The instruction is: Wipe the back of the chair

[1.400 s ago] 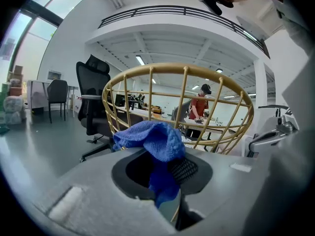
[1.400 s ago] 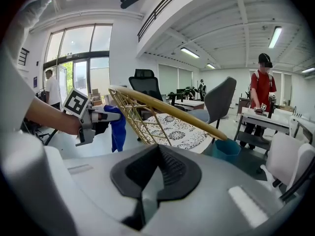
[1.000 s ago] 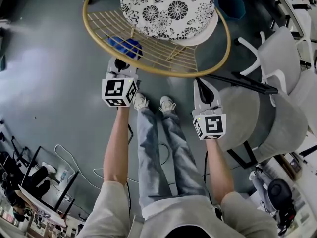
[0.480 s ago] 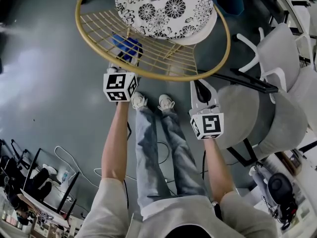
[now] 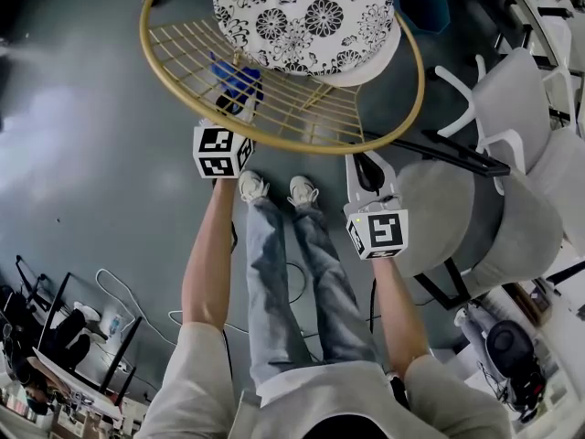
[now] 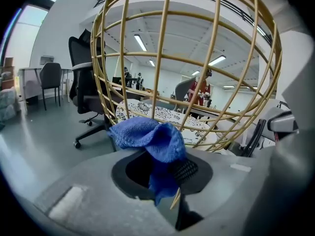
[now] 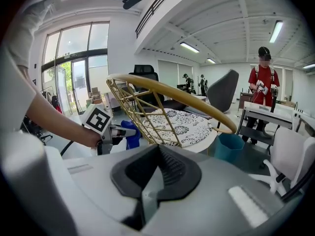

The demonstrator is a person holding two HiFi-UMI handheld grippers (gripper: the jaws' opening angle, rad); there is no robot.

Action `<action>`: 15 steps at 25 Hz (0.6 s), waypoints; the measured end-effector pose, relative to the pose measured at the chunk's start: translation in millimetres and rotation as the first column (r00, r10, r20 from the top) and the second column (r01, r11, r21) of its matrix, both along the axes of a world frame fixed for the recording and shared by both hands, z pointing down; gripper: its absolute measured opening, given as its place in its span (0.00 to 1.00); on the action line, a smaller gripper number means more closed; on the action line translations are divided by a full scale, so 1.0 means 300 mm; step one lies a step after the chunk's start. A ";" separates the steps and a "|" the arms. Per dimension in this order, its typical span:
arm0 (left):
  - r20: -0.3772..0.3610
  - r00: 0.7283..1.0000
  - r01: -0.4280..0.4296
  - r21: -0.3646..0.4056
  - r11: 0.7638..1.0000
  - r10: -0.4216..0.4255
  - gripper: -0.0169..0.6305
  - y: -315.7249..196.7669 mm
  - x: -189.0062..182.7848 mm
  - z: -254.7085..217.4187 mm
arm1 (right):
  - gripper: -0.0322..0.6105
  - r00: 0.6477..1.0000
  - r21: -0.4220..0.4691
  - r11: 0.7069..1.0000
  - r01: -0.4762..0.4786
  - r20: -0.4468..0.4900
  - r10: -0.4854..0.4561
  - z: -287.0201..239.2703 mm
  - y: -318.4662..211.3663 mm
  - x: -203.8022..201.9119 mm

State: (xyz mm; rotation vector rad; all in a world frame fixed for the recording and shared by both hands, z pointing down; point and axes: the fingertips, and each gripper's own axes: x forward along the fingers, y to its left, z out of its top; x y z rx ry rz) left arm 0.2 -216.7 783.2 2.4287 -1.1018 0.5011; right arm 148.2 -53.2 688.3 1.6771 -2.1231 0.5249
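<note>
Looked steeply down on a gold wire chair (image 5: 292, 99) with a thick round rim, set on a grey floor (image 5: 91, 154). Bore on its seat a round cushion (image 5: 306, 16) printed with black and white flowers. Faced the person with its open wire back, rim nearest the two grippers.

Had the left gripper (image 5: 234, 110) up against the left part of that back, jaws clamped on a bunched blue cloth (image 5: 236, 80). Touched the outer side of the wires with the cloth, gold wires crossing in front of the blue in the head view. From the left gripper view, showed the cloth as a soft fold spilling over and down between the jaws, with one thin gold wire just beneath it and the curved cage of the back rising beyond.

Held the right gripper (image 5: 367, 165) near the rim further right, not touching it, jaws together with nothing between them. From the right gripper view, showed the rim sweeping across ahead, the cushion under it, and the left gripper with the blue cloth at the far left.

Beside the chair on the right, a grey office chair (image 5: 475, 218) and a white chair (image 5: 516, 99). Past the cushion, a teal bin (image 5: 423, 5). Below the grippers, the person's bare forearms (image 5: 208, 263), jeans (image 5: 292, 282) and pale shoes (image 5: 251, 187).
</note>
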 end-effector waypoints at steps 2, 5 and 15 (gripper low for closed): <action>-0.012 1.000 0.015 0.004 1.000 -0.015 0.15 0.012 -0.008 -0.026 | 0.05 1.000 -0.001 1.000 0.005 0.001 -0.005 -0.001 0.003 -0.001; -0.018 0.999 0.030 0.011 0.999 -0.030 0.15 0.059 -0.021 -0.060 | 0.05 1.000 -0.002 1.000 0.012 0.005 -0.012 -0.003 0.010 0.000; -0.024 0.998 0.050 0.042 0.998 -0.049 0.15 0.254 -0.101 -0.176 | 0.05 0.999 0.012 0.999 0.047 0.007 -0.047 -0.038 0.022 -0.021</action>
